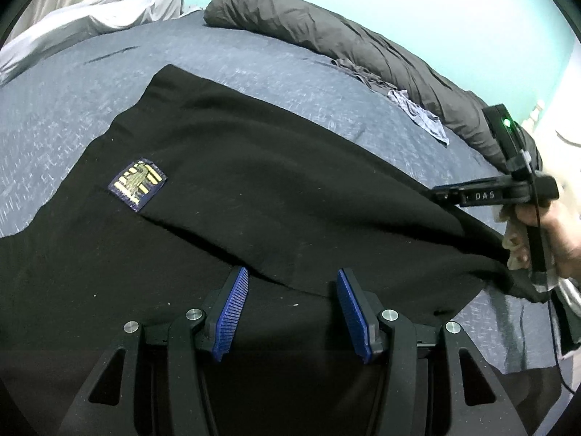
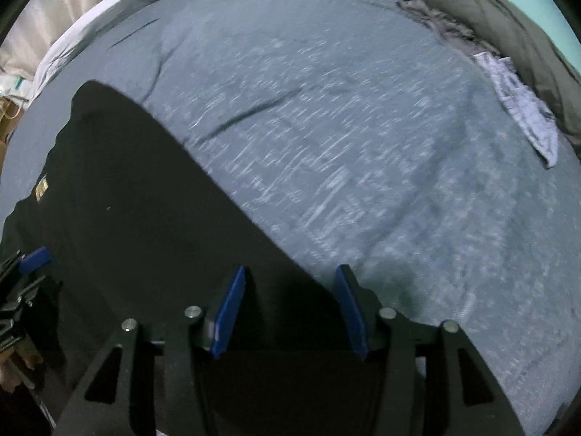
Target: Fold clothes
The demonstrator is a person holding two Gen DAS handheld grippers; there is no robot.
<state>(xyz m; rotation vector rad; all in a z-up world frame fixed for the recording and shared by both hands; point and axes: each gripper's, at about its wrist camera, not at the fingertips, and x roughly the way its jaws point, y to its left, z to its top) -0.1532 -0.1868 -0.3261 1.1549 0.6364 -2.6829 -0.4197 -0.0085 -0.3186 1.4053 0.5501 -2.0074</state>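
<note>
The blue bed cover (image 2: 363, 145) is lying open and flat beyond the black garment (image 1: 254, 181), giving wide room for a claw to pass. A rolled dark grey duvet (image 1: 326, 36) is running along the bed's far edge, blocking that side, with a small pale blue cloth (image 2: 523, 105) and crumpled grey fabric (image 1: 359, 71) lying just beside it.

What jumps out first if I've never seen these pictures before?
A big black garment sprawls across a blue-grey bedspread, with a small gold-and-navy patch on its left part. Blue-padded fingers stand apart over the cloth, and a rumpled dark grey duvet lines the bed's far side.
</note>
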